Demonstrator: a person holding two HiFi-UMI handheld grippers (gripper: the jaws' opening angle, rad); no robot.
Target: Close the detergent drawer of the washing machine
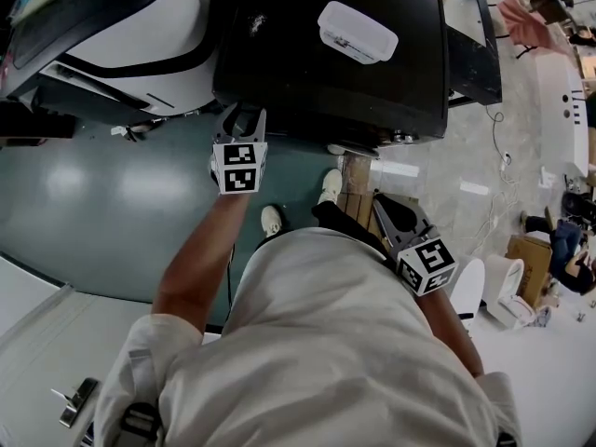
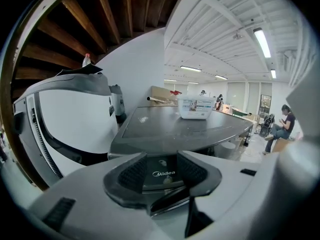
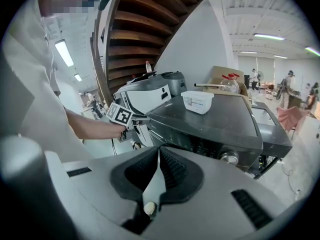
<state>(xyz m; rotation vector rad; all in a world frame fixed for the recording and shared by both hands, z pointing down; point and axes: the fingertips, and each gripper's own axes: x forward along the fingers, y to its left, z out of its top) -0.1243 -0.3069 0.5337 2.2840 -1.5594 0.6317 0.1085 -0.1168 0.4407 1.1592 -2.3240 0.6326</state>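
We judge that a straight, level push would work best. At the middle of the head view our left gripper (image 1: 239, 119) reaches forward on an outstretched forearm. Its fingers (image 2: 131, 173) are spread, with the drawer (image 2: 161, 174) front between them, under the washing machine (image 1: 326, 73) top. Our right gripper (image 3: 158, 154), fingers pressed together, hangs back at lower right.

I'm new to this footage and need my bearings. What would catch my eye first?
The dark washing machine fills the upper head view, a clear plastic tub on top of it. The left tongs, jaws apart, are at its front left corner by the Midea-marked panel; the right tongs hang shut at the person's side.
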